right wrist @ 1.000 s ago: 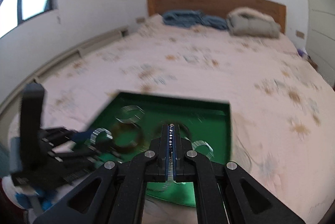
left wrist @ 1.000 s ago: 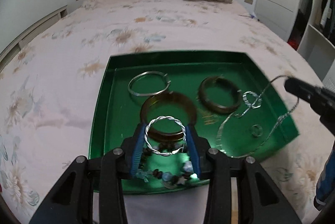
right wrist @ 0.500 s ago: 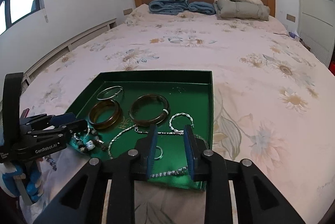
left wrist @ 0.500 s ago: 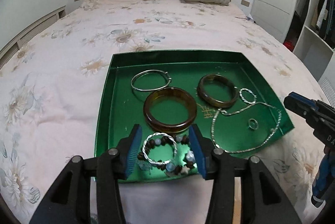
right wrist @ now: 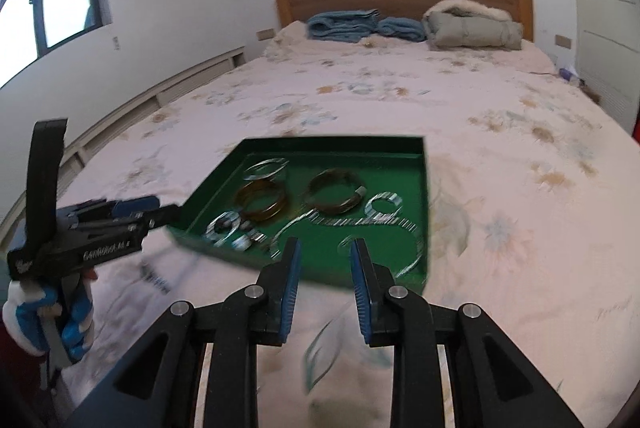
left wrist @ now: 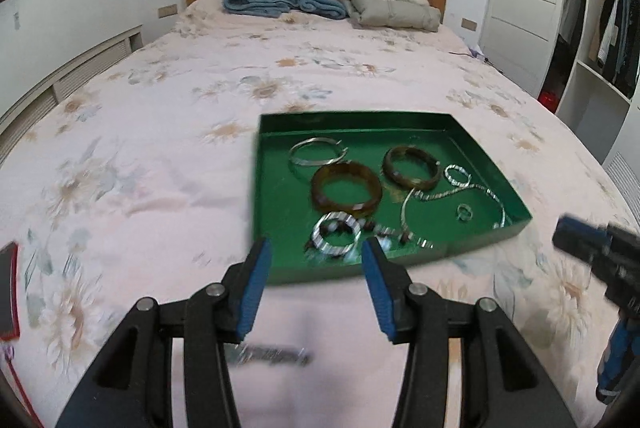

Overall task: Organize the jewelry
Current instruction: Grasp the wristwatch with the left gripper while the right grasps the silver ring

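Observation:
A green tray lies on the bed and holds the jewelry: two brown bangles, a thin silver bangle, a twisted silver bracelet on a beaded bracelet, a silver chain, a small twisted ring and a small ring. My left gripper is open and empty, just in front of the tray's near edge. My right gripper is open and empty, above the tray's near right corner. The right gripper also shows in the left wrist view, the left gripper in the right wrist view.
The bed has a pink floral cover. Folded blue towels and a grey jacket lie at the wooden headboard. A red-edged object lies at the left. A wardrobe and shelves stand at the right.
My left gripper let go of the twisted silver bracelet, my right gripper let go of the chain; both now lie in the tray. Both grippers opened and drew back from the tray.

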`<action>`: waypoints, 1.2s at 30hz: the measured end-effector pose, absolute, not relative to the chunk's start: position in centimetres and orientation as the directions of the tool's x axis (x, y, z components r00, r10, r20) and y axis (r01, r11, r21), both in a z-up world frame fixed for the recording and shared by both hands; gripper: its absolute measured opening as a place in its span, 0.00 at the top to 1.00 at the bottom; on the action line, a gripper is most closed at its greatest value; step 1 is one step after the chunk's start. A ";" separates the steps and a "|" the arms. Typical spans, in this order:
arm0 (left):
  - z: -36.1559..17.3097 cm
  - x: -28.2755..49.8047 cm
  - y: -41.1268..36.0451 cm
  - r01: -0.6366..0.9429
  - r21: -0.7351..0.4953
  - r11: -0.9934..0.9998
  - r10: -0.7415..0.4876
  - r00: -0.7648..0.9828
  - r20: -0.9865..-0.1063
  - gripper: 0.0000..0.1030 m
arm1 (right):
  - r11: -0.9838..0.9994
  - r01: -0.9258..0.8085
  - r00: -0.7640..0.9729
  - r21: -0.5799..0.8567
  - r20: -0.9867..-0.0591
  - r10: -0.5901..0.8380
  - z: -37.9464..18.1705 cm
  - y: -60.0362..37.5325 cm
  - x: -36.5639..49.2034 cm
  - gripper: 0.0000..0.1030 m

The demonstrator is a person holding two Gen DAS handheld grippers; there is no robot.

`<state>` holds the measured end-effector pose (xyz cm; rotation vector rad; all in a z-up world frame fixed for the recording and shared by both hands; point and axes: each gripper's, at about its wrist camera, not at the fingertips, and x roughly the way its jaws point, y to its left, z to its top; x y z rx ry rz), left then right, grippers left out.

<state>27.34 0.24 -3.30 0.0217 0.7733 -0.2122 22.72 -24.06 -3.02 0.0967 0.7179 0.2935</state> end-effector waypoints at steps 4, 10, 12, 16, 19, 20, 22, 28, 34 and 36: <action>-4.7 24.7 2.9 0.160 -0.056 0.986 -0.153 0.701 -0.697 0.51 | 0.940 -0.275 0.654 0.203 -0.677 0.338 -5.7 -22.4 20.1 0.75; -8.0 22.5 5.3 0.147 -0.072 0.986 -0.152 0.661 -0.734 0.49 | 0.926 -0.295 0.578 0.234 -0.728 0.368 -9.2 -20.9 18.1 0.75; -9.1 22.4 5.3 0.157 -0.086 0.984 -0.168 0.643 -0.747 0.49 | 0.926 -0.294 0.561 0.236 -0.742 0.367 -10.1 -20.5 17.9 0.75; -10.3 23.1 4.2 0.190 -0.087 0.978 -0.189 0.629 -0.754 0.49 | 0.926 -0.301 0.552 0.229 -0.750 0.365 -10.8 -20.0 18.0 0.75; -10.6 23.7 4.0 0.187 -0.096 0.978 -0.195 0.632 -0.750 0.49 | 0.924 -0.306 0.548 0.229 -0.752 0.367 -11.2 -19.8 18.2 0.75; -10.6 23.9 4.1 0.178 -0.106 0.978 -0.197 0.637 -0.746 0.49 | 0.924 -0.308 0.546 0.226 -0.753 0.366 -11.3 -19.7 18.3 0.75; -10.6 24.0 4.5 0.167 -0.109 0.980 -0.192 0.644 -0.740 0.49 | 0.923 -0.314 0.543 0.224 -0.755 0.367 -11.4 -19.6 18.3 0.75; -11.4 25.1 6.0 0.115 -0.118 0.986 -0.165 0.636 -0.754 0.49 | 0.918 -0.329 0.534 0.222 -0.758 0.374 -12.1 -19.0 19.0 0.75; -12.4 26.9 5.8 0.084 -0.134 0.987 -0.158 0.594 -0.789 0.51 | 0.917 -0.334 0.530 0.218 -0.761 0.374 -12.4 -18.8 19.3 0.74; -12.4 26.8 5.3 0.114 -0.124 0.986 -0.168 0.591 -0.789 0.71 | 0.915 -0.343 0.524 0.214 -0.765 0.375 -12.5 -18.6 19.4 0.75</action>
